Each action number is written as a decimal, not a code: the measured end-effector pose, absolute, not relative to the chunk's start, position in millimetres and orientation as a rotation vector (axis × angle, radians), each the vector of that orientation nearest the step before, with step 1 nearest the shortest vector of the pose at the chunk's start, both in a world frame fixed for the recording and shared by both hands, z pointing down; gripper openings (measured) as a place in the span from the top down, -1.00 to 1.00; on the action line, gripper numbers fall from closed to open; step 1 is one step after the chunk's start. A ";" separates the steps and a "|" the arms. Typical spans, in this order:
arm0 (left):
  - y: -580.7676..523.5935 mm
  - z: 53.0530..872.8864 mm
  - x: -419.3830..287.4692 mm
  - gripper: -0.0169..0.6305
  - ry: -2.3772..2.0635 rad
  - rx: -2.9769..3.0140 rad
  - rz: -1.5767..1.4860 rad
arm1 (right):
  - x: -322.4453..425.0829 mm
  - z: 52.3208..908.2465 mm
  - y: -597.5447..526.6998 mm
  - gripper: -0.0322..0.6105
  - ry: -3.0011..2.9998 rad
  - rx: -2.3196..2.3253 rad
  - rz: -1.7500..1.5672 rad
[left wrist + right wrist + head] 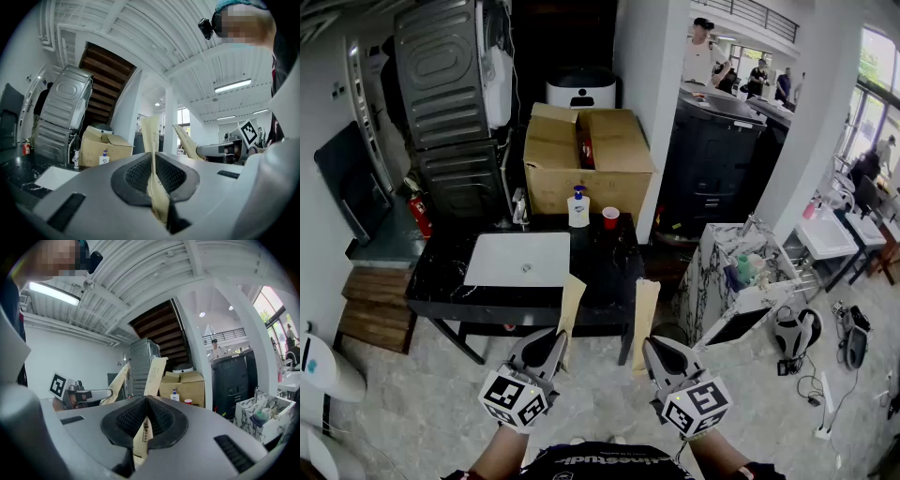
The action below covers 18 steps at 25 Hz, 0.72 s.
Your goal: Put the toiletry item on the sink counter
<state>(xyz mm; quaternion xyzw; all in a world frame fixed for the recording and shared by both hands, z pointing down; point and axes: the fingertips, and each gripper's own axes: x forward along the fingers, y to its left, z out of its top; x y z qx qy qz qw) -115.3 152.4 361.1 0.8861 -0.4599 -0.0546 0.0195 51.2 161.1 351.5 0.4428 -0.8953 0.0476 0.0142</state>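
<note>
I hold a flat tan paper toiletry packet in each gripper, both upright in front of the black sink counter (614,272). The left gripper (555,341) is shut on the left packet (571,302), and the right gripper (654,349) is shut on the right packet (644,307). In the left gripper view the pads (136,176) pinch the left packet (151,133) at its lower end. The right gripper view shows the same hold on the right packet (155,372). The counter carries a white basin (517,259), a pump bottle (578,208) and a red cup (610,217).
A cardboard box (586,159) stands behind the counter, with stacked grey washing machines (445,94) to its left. A black cabinet (712,155) and a marble-patterned stand (741,272) with several items are on the right. A fire extinguisher (419,214) leans at left. People stand far back.
</note>
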 end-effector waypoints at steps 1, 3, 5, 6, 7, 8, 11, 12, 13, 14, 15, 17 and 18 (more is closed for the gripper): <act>152.7 360.1 -114.8 0.84 -1.429 2.749 -0.172 | 51.3 350.0 161.5 0.78 -2.791 1.376 0.146; 153.4 358.4 -113.7 0.85 -1.431 2.748 -0.173 | 51.9 347.5 162.2 0.78 -2.796 1.375 0.144; 154.4 357.7 -113.0 0.85 -1.433 2.749 -0.172 | 52.2 345.9 163.2 0.78 -2.800 1.374 0.138; 154.7 357.9 -113.2 0.85 -1.434 2.749 -0.172 | 52.1 345.8 163.5 0.78 -2.800 1.372 0.133; 154.5 358.6 -113.5 0.85 -1.436 2.748 -0.173 | 52.0 346.1 163.5 0.78 -2.801 1.370 0.127; 154.1 359.5 -113.9 0.85 -1.437 2.745 -0.173 | 52.0 347.0 163.2 0.78 -2.800 1.369 0.125; 154.3 361.8 -112.8 0.85 -1.441 2.736 -0.170 | 54.3 349.8 163.6 0.78 -2.795 1.368 0.129; 154.7 361.9 -111.9 0.84 -1.441 2.736 -0.170 | 55.3 349.3 163.9 0.78 -2.796 1.370 0.126; 154.9 361.8 -111.2 0.85 -1.441 2.736 -0.169 | 56.5 348.5 164.0 0.78 -2.798 1.374 0.124; 155.1 361.7 -110.5 0.85 -1.441 2.737 -0.168 | 58.0 347.6 163.9 0.78 -2.803 1.379 0.128; 155.0 361.5 -109.7 0.85 -1.442 2.738 -0.168 | 59.4 347.2 163.7 0.78 -2.808 1.381 0.136; 154.5 360.8 -107.5 0.85 -1.440 2.738 -0.170 | 62.0 347.0 163.1 0.78 -2.808 1.380 0.148; 154.1 360.3 -106.0 0.84 -1.439 2.738 -0.171 | 63.3 347.0 162.6 0.78 -2.803 1.381 0.147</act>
